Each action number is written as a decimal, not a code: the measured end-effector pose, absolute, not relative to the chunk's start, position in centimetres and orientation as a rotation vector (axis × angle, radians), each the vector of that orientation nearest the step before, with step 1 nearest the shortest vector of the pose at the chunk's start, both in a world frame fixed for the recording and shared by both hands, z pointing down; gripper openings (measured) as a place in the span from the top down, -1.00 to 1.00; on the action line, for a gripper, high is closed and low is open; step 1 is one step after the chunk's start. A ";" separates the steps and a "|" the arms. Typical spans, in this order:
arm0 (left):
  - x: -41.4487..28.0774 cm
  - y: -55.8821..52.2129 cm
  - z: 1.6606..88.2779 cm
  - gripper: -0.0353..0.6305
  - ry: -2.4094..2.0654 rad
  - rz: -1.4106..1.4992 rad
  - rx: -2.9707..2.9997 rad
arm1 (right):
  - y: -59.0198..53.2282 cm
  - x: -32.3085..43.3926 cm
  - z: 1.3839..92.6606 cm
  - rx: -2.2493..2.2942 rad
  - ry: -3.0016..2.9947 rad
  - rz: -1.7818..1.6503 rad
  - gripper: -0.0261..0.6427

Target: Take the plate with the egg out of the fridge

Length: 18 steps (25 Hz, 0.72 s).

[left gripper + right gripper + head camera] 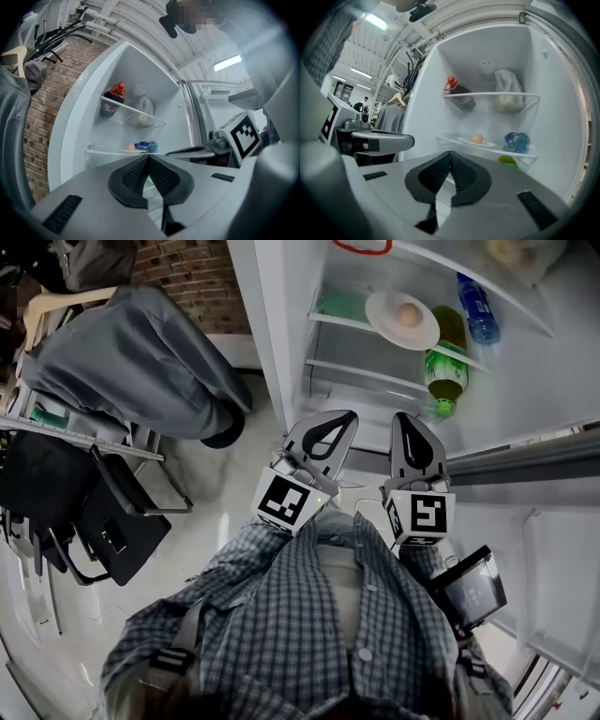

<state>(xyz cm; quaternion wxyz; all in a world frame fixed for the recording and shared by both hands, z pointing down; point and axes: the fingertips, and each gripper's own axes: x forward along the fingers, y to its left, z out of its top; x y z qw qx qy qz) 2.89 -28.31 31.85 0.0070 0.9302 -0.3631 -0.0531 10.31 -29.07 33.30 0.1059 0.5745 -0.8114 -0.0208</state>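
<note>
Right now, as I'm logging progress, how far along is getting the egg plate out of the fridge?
Done: the fridge stands open, exposing the plate with the egg on a shelf. In hand: the left gripper and right gripper, both shut and empty, point toward it from outside. Still to do: grip the plate and bring it out.

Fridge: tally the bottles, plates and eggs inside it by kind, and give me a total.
Bottles: 3 (blue bottle, green bottle, red-capped dark bottle)
Plates: 1 (plate)
Eggs: 1 (egg, lying on the plate)
Total: 5
</note>
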 end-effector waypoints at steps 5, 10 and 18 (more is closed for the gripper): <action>3.6 -30.0 31.7 0.88 -1.173 -0.165 2.893 | -32.3 12.1 31.2 1.692 -2.341 -0.226 0.91; 4.2 -31.4 32.0 0.88 -1.207 -0.129 2.887 | -35.4 13.7 30.4 1.652 -2.190 -0.403 0.90; 5.6 -33.1 32.8 0.88 -1.226 -0.103 2.862 | -38.8 14.8 31.6 1.479 -1.917 -0.649 0.90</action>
